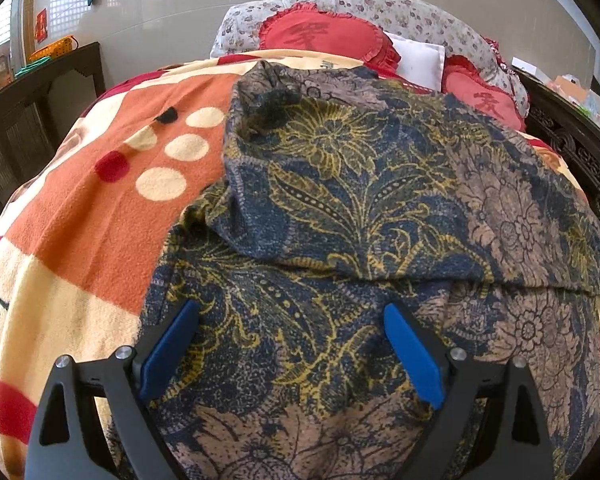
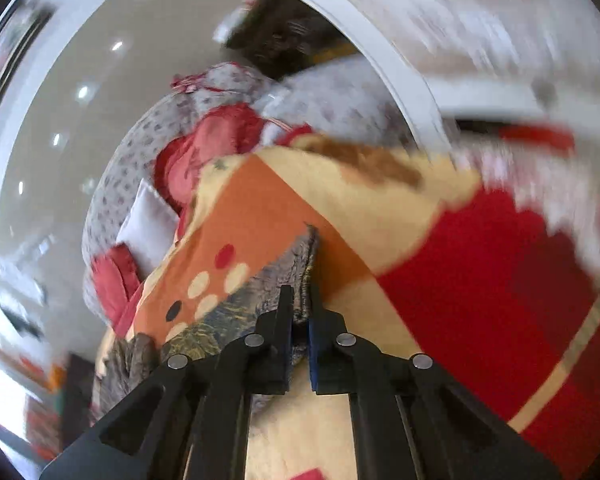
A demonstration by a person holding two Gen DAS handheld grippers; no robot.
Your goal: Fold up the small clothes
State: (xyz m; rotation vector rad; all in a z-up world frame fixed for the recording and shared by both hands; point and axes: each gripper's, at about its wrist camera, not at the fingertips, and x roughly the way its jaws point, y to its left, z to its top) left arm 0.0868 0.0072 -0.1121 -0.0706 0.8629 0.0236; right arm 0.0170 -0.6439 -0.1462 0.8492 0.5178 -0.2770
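The floral garment (image 1: 340, 208), dark blue with yellow and tan blossoms, lies spread on a fleece blanket (image 1: 80, 240) covering the bed, its far part folded back over the near part. The left gripper (image 1: 292, 312) hovers over the garment's near portion with its blue-padded fingers (image 1: 414, 354) standing wide apart; cloth shows between them, but the pads press on nothing. In the blurred, tilted right wrist view, the right gripper (image 2: 300, 300) has its fingers drawn almost together, pinching an edge of the same garment (image 2: 296, 264), whose fabric rises in a bunched ridge beyond the tips. No container is clearly in view. At the head of the bed sit red ruffled cushions (image 1: 324, 36), a white pillow (image 1: 420, 60) and a flowered quilt (image 1: 400, 12). Dark carved wooden furniture (image 1: 580, 152) flanks the bed on both sides.
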